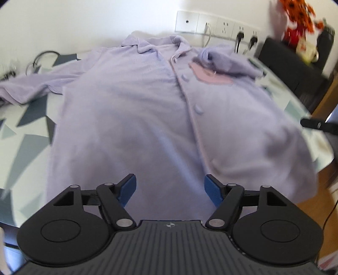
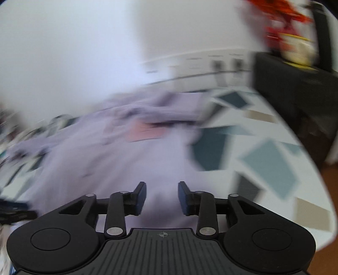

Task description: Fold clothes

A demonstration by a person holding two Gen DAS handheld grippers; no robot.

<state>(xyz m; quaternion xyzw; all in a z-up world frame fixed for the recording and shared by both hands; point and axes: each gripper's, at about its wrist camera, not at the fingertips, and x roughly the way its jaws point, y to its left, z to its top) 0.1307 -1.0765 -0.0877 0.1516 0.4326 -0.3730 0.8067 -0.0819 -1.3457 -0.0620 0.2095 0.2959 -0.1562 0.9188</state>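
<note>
A lilac button-up shirt (image 1: 135, 110) with a pink chest pocket (image 1: 209, 75) lies face up on the table, collar toward the wall. One sleeve (image 1: 228, 58) is folded across the chest; the other (image 1: 31, 84) spreads out to the left. My left gripper (image 1: 170, 188) hovers open over the shirt's hem, nothing between its blue pads. The right wrist view is motion-blurred: the right gripper (image 2: 161, 197) is open above the same shirt (image 2: 118, 152) near its right side, holding nothing. The tip of the right gripper (image 1: 316, 124) shows at the right edge of the left wrist view.
The table (image 1: 25, 135) has a white cloth with grey and teal shapes; its rounded edge (image 2: 316, 169) curves at right. Wall sockets (image 1: 224, 26) with plugged cables, a black box (image 1: 293, 67) with red flowers (image 1: 297, 17), and cables (image 1: 42, 57) at far left.
</note>
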